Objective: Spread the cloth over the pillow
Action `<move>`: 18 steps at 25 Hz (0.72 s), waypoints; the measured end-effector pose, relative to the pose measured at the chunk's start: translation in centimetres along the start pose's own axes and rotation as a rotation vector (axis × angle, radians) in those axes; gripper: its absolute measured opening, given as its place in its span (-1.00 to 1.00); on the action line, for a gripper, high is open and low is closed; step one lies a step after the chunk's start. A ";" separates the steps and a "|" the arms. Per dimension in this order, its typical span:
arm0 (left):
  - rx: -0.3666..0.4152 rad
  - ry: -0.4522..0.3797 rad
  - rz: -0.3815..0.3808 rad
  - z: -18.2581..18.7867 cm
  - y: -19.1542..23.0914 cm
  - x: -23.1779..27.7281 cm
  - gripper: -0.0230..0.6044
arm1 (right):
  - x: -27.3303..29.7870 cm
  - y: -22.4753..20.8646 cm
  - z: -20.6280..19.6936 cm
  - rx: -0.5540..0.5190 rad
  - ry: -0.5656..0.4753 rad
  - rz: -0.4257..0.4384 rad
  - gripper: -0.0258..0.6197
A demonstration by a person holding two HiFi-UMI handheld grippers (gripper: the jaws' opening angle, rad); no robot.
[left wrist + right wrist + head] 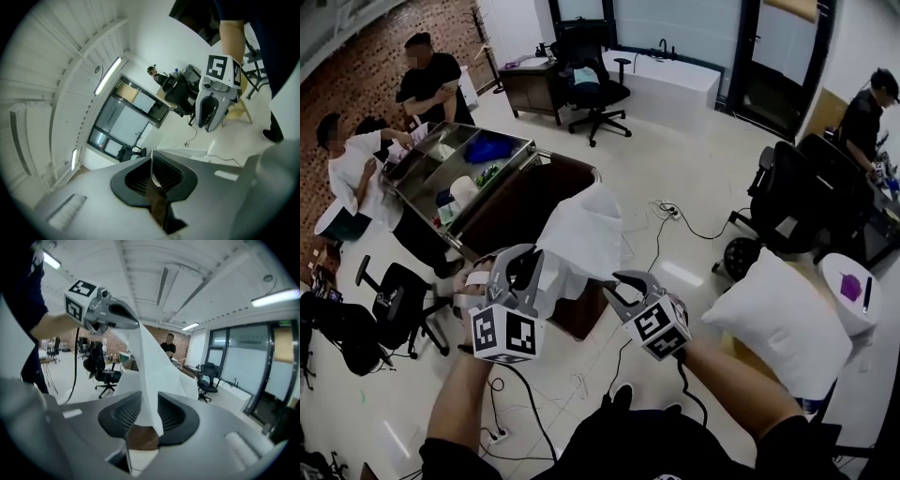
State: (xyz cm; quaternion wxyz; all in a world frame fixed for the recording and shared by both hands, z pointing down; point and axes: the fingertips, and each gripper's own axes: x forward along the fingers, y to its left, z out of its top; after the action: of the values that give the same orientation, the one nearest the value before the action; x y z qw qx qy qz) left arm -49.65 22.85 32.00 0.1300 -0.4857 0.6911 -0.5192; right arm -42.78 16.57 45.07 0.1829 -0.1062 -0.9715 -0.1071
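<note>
My left gripper [154, 174] is clamped tight. In its own view the jaws meet with only a thin white edge of the cloth [581, 234] pinched between them. From the head view the cloth rises out of that grip in a bunched, upright fold and then drops toward my other hand.

My right gripper [140, 420] stands wide. In its own view a strip of the cloth hangs down through the gap, and dark pad shows on either side of it, so the pads are not pressing on it. That view also shows the left gripper up and to the left, with the cloth running from its tips down into my right jaws.

Both grippers are raised in front of me, near each other, with the cloth spanning the short gap between them above the floor [694, 178].

The pillow [783, 319] sits to my right, well apart from the cloth and bare. It is white and plump, and tilted on a wood-coloured surface. Just beyond it is a round white stand [844, 309] with a purple thing [851, 286] on top.

Behind the cloth is a brown cabinet [511, 211], with a metal cart [520, 150] of open bins beside it. Several people [431, 84] stand close to the cart. Cables [675, 214] trail across the floor, and a black office chair [595, 89] stands farther back by a desk.
</note>
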 end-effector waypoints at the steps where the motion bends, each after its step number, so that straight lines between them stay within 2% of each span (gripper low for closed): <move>1: -0.023 -0.005 -0.012 0.1 0.2 0.0 -0.93 | 0.0 0.6 1.0 0.023 -0.030 0.006 -0.54; 5: -0.031 -0.013 -0.022 0.3 1.0 0.0 -0.93 | 1.4 1.3 2.8 -0.073 -0.044 -0.043 -0.53; 9: -0.017 -0.022 -0.010 0.5 1.7 -0.4 -0.93 | 3.9 0.1 1.6 -0.031 0.019 -0.068 -0.53; 13: -0.018 -0.028 -0.014 0.8 1.7 -0.5 -0.93 | 5.0 -1.1 0.9 -0.048 0.030 -0.114 -0.52; 15: -0.036 -0.037 -0.026 0.9 1.7 -0.5 -0.93 | 4.3 -0.9 2.0 0.002 -0.013 -0.117 -0.52; 18: -0.081 -0.055 -0.052 1.0 2.0 -0.4 -0.93 | 2.7 0.7 4.6 0.138 -0.121 -0.062 -0.53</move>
State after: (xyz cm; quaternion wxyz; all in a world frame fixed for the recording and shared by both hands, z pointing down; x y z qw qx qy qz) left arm -49.85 22.60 29.80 0.1157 -0.5224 0.6949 -0.4803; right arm -46.61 18.84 42.04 0.1276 -0.0696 -0.9886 -0.0390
